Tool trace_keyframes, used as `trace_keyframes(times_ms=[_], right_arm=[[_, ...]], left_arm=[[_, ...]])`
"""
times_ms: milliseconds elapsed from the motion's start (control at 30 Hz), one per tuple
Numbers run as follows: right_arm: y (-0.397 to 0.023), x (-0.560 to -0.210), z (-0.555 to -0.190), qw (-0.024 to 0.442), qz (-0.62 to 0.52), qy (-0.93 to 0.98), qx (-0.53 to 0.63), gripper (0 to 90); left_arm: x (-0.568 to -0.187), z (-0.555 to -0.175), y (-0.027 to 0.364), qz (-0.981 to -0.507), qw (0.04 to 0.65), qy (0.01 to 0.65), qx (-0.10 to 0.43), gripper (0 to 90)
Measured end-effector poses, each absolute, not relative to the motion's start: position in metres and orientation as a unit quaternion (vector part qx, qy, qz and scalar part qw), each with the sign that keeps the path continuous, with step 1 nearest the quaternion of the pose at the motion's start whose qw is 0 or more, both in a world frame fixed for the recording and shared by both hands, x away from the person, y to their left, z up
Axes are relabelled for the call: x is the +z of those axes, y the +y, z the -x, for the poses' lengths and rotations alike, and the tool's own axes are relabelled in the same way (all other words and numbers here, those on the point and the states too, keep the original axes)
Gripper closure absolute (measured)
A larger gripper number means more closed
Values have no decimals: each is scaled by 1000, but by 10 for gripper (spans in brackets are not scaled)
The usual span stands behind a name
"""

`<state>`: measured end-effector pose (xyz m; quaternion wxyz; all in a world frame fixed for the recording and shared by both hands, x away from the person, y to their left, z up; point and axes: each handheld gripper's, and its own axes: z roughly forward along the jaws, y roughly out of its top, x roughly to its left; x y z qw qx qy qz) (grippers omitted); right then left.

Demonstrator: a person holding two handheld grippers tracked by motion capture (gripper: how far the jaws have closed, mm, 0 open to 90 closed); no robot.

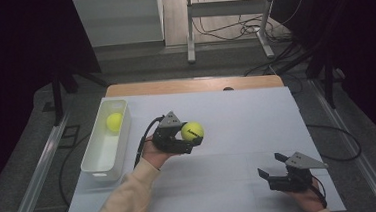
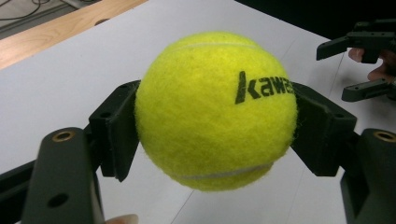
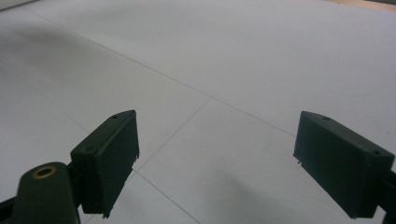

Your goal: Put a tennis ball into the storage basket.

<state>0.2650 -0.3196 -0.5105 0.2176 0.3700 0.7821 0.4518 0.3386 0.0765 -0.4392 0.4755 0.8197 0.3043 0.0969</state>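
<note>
The tennis ball [image 2: 215, 111] bears black lettering reading "kawa", the rest hidden.

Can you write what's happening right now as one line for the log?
left gripper: shut on tennis ball | right gripper: open | second ball: in white bin

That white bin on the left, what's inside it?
One yellow tennis ball lies at the far end of the white bin. The rest of the floor that shows looks bare; the near wall hides a strip of it.

A white-topped table [image 1: 257, 116] with a wooden far edge stands on grey carpet [image 1: 24, 162]. Beyond it, a metal desk frame [image 1: 229, 13] and tangled cables [image 1: 241, 29] lie near a pale wall [image 1: 117, 18]. Dark curtains flank both sides.
</note>
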Motion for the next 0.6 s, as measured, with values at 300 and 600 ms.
trace_keyframes(times_ms=[300,600], right_arm=[[-320,-511,-265,218,-370,782,451,145],[-320,-511,-265,218,-370,782,452,145]], left_arm=[[-438,-338,84,-818,474,310,102,259],[-437,-337,92,-812,478,317,106,259]])
